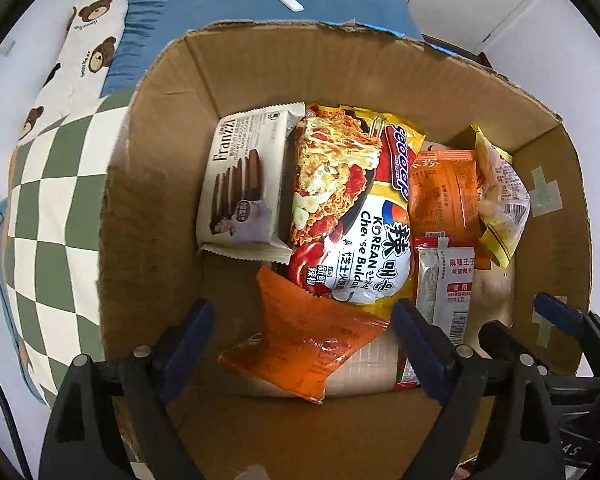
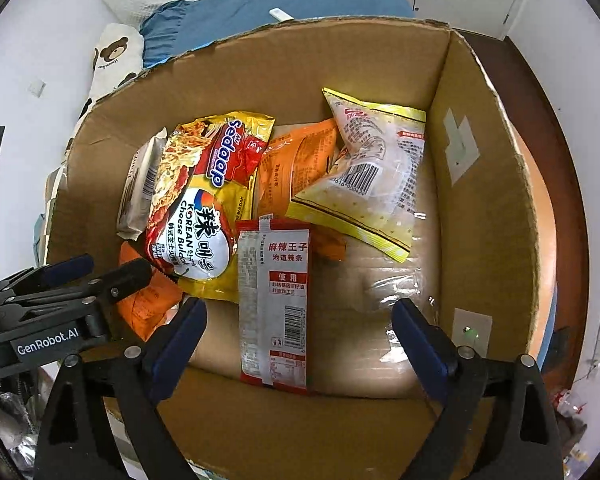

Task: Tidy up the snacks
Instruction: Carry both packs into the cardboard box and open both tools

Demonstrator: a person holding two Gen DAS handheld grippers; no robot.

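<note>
Left gripper (image 1: 300, 344) fingers wide above orange packet (image 1: 304, 344) | right gripper (image 2: 300, 340) wide over red-grey strip packet (image 2: 274, 304) in cardboard box (image 2: 484, 200) | light, crinkly, slippery; pinch sealed edges.

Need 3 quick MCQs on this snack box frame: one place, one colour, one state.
1. Where does the Franzzi wafer pack lie?
A. on the blue pillow
B. in the cardboard box, beside the Sedaap noodle bag
C. between the left gripper pads

2. What colour is the packet below the noodle bag in the left wrist view?
A. orange
B. green
C. purple

3. How does the right gripper stand?
A. shut on the red and silver snack strip pack
B. shut, empty
C. open

Key: 1 B, the pack sits against the box's wall next to the noodles. 2 A, its wrapper is plainly orange. 3 C, the pads stand wide apart, clear of the pack.
</note>
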